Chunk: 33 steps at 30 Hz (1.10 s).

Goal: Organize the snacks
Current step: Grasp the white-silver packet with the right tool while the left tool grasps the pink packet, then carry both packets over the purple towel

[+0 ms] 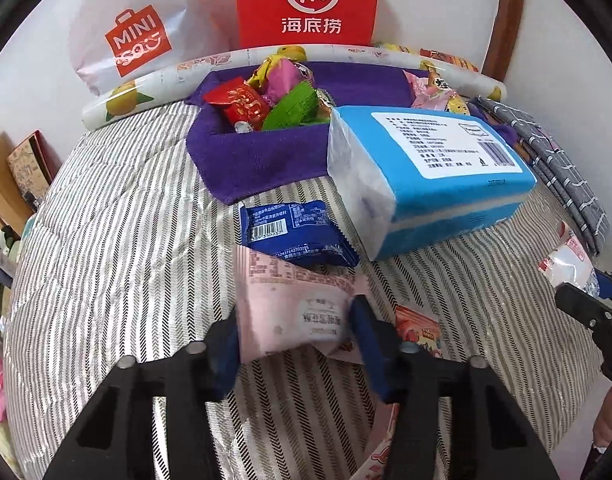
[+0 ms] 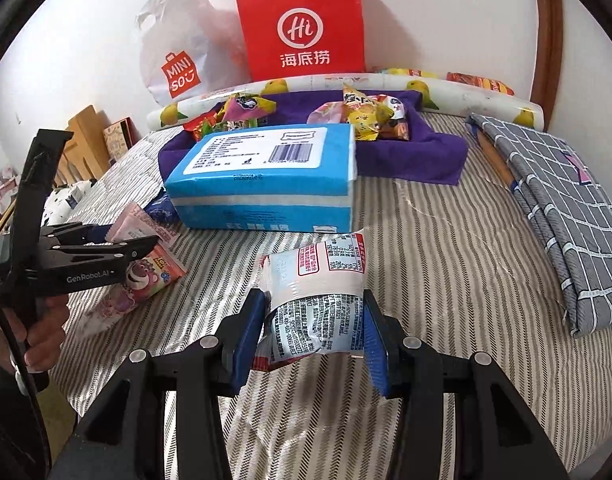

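Gripping a pink snack packet [image 1: 294,316], the left gripper [image 1: 296,334] has its blue pads pressed on both sides of the wrapper, low over the striped bedcover [image 1: 118,240]. A dark blue snack packet [image 1: 296,234] lies just beyond the pink one, touching it. Behind that sits the purple cloth tray [image 1: 258,160] with mixed candies [image 1: 266,100] in its left compartment. A blue tissue pack [image 1: 425,176] rests beside the tray, to the right. Further right, the right gripper [image 2: 311,330] is clamped on a white snack packet [image 2: 315,300], lifted off the bedcover. A folded grey checked sheet [image 2: 561,208] lies far right. A red paper bag [image 2: 302,28] and white plastic bag [image 2: 178,56] stand at the wall.
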Motion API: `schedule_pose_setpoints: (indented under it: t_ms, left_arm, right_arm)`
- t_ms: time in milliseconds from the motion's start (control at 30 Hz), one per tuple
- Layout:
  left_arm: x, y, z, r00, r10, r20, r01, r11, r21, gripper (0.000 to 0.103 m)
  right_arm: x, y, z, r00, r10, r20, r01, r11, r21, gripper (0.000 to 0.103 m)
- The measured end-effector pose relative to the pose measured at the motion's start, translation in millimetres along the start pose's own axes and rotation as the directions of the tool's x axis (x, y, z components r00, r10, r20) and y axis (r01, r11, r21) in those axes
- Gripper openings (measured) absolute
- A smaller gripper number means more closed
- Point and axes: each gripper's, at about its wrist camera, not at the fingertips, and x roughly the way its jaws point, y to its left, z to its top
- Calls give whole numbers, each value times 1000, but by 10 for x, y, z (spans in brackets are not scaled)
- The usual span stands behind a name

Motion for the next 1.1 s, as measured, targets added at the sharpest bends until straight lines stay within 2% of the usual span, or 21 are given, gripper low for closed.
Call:
schedule_pose_setpoints:
  t_ms: [233,367,533,633,800,1100]
  left_arm:
    - [-136,98,9,999,2,34,-2,1000,-10,42]
    - [-270,154,34,998,-38,47,41,998,-47,42]
    - [-434,107,96,995,-55,78,60,996,-61,42]
    - [-514,45,169,991,-95,95,102,992,-69,42]
    - [-616,-62,351,983,-131,131,141,987,-73,42]
    - [-717,-117,747,972,-145,186,157,986,-54,42]
  right_arm:
    - [-48,-46,44,1000,-7,15,7,1000,14,47]
    - [-112,-51,90,999,-11,36,11,1000,13,47]
    - [-213,-75,157,998,-16,59,15,1000,23,47]
    - [-288,-82,204,997,-23,75,22,1000,22,47]
    - [-402,-90,382,993,-36,112,33,999,29,47]
    - [-491,-113,875,983,-38,179,26,998,65,47]
